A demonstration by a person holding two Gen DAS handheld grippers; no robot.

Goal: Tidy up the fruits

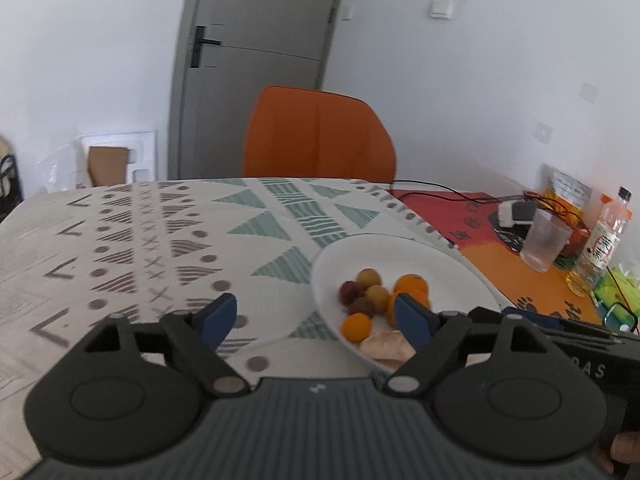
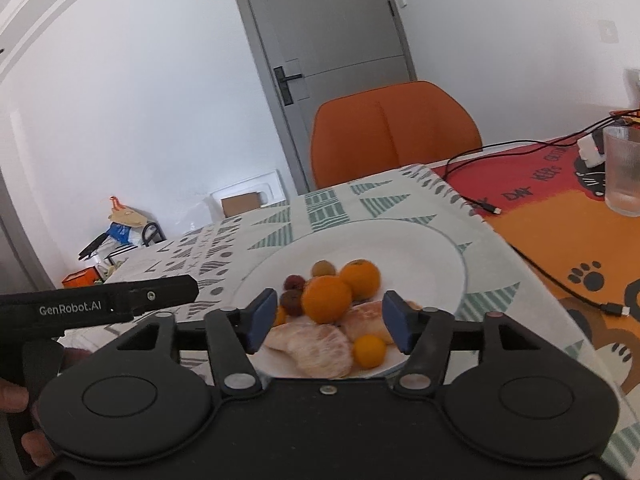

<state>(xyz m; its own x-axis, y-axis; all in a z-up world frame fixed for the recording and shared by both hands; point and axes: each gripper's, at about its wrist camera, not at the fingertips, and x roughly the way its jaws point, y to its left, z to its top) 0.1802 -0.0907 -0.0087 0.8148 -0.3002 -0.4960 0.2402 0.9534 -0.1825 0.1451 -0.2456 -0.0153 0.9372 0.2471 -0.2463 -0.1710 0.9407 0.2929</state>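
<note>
Looking past my right tool (image 2: 329, 322), its jaws apart and empty, I see the white plate (image 2: 420, 248) just ahead holding oranges (image 2: 326, 298), small fruits and peeled segments (image 2: 316, 346). My left tool (image 1: 316, 320) gapes wide, the plate beside its right finger.

"GenRobot.AI" is printed in white on the black left gripper (image 2: 96, 302), off to the left of the right claw (image 2: 328, 320); the red mat's (image 2: 532, 184) lettering is blurred.
</note>
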